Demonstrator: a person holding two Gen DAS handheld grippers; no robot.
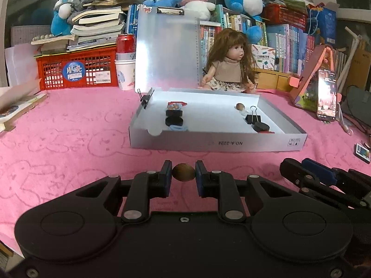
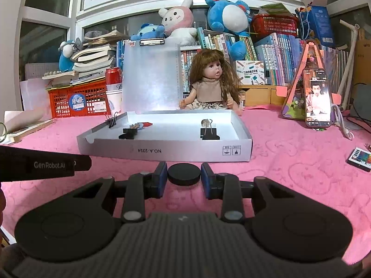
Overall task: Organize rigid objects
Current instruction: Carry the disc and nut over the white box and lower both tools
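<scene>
Matte black plastic left gripper [image 1: 183, 173] with two round side housings, silver pivot screws, blue-padded fingers [image 1: 202, 180], matching right gripper [image 2: 183, 173] with ribbed grey centre panel beside its housings, white "GenRobot.AI" lettering on left gripper's flank.

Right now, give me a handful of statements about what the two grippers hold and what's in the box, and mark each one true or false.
1. The left gripper is shut on a small brown nut. True.
2. The right gripper holds a binder clip. False: it is shut on a flat black disc.
3. The silver box stands open, lid up. True.
4. The box has nothing in it. False: it holds black discs and a black binder clip, among other small things.
5. The doll lies inside the box. False: it sits behind the box on the pink cloth.
</scene>
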